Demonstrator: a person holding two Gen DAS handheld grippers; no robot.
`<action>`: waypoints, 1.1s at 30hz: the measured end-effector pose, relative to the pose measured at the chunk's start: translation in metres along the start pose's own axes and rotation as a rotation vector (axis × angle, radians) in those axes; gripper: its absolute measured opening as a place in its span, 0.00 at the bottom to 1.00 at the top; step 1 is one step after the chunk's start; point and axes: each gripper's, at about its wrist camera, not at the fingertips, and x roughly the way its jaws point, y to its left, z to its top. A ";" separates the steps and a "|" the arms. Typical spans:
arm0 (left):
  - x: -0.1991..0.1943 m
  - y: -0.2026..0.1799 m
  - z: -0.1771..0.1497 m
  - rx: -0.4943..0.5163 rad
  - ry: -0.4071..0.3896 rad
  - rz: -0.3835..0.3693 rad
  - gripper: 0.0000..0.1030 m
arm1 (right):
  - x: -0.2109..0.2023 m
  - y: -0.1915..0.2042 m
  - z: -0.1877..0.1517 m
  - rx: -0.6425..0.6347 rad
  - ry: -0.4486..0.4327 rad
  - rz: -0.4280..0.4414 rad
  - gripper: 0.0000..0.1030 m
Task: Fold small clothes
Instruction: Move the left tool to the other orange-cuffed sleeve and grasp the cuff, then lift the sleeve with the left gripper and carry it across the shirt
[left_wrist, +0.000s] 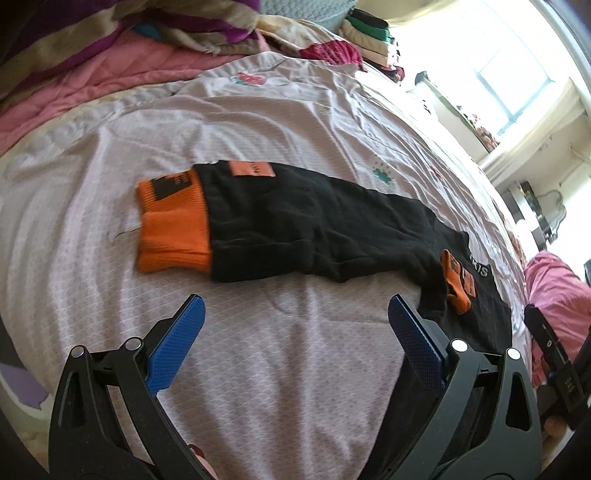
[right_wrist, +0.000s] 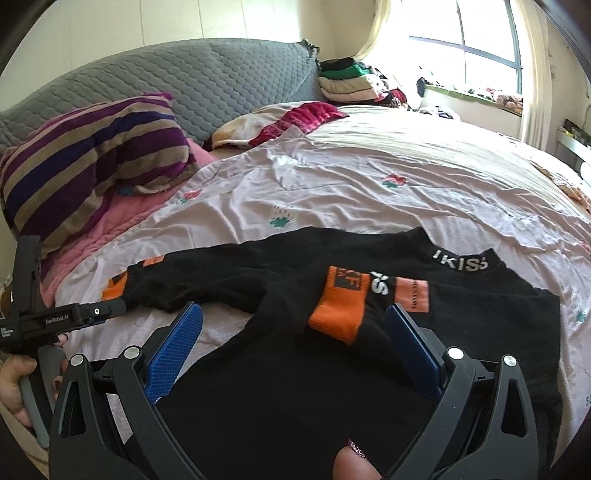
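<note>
One black garment lies on the bed, one sleeve stretched left, the other's orange cuff folded onto the body. Left gripper and right gripper hover wide open, empty; folding appears barely begun.

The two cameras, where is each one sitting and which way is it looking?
Left wrist camera: sits on the left gripper, looking over the bed at the black top and its orange cuff; its own open blue fingers show.
Right wrist camera: sits on the right gripper, looking over the top's body toward the grey headboard and window; its open fingers and a thumb show.
Both see the top, the floral sheet and the other gripper.
</note>
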 end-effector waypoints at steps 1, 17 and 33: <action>0.000 0.003 0.000 -0.010 0.000 0.002 0.90 | 0.001 0.001 0.000 0.000 0.002 0.003 0.95; 0.018 0.043 0.019 -0.238 -0.102 0.006 0.58 | 0.025 0.017 -0.005 0.040 0.036 0.055 0.95; 0.002 0.028 0.045 -0.250 -0.238 -0.014 0.08 | 0.020 -0.012 -0.008 0.117 0.019 0.024 0.95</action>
